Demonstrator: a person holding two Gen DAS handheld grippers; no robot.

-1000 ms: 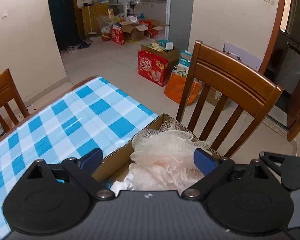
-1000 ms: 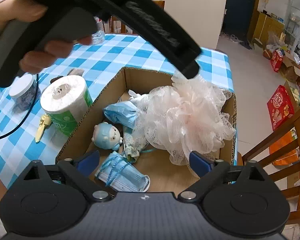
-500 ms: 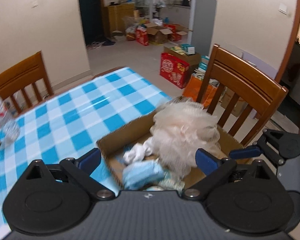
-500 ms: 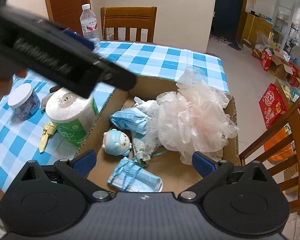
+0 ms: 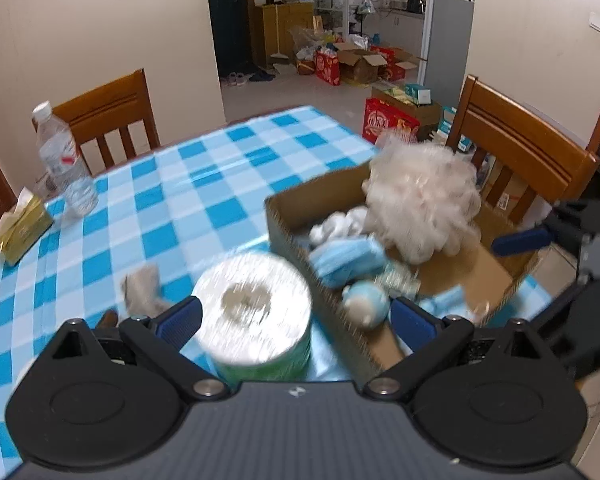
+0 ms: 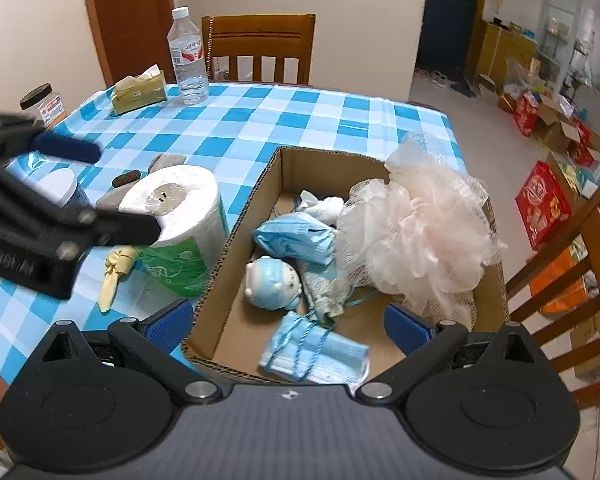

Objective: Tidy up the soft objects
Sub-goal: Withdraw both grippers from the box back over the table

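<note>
A cardboard box (image 6: 236, 220) (image 5: 288, 216) on the checked table holds a pale pink mesh bath pouf (image 6: 416, 232) (image 5: 424, 200), blue face masks (image 6: 296, 236) (image 5: 344, 256), a small blue plush toy (image 6: 274, 280) (image 5: 366, 304) and a white cloth (image 6: 324, 206). A toilet paper roll (image 6: 176, 216) (image 5: 256, 312) stands left of the box. My left gripper (image 5: 296, 318) is open and empty above the roll and box edge; it also shows in the right wrist view (image 6: 96, 188). My right gripper (image 6: 288, 322) is open and empty over the box's near edge.
A water bottle (image 6: 188, 60), a yellow tissue pack (image 6: 140, 90), jars (image 6: 44, 102) and a yellow scrap (image 6: 116, 276) sit on the table. A grey cloth (image 5: 142, 288) lies behind the roll. Wooden chairs (image 5: 520, 152) stand around the table.
My left gripper has let go of the pouf, which now rests in the box, and has pulled back and swung left toward the toilet paper roll. The right gripper has risen slightly.
</note>
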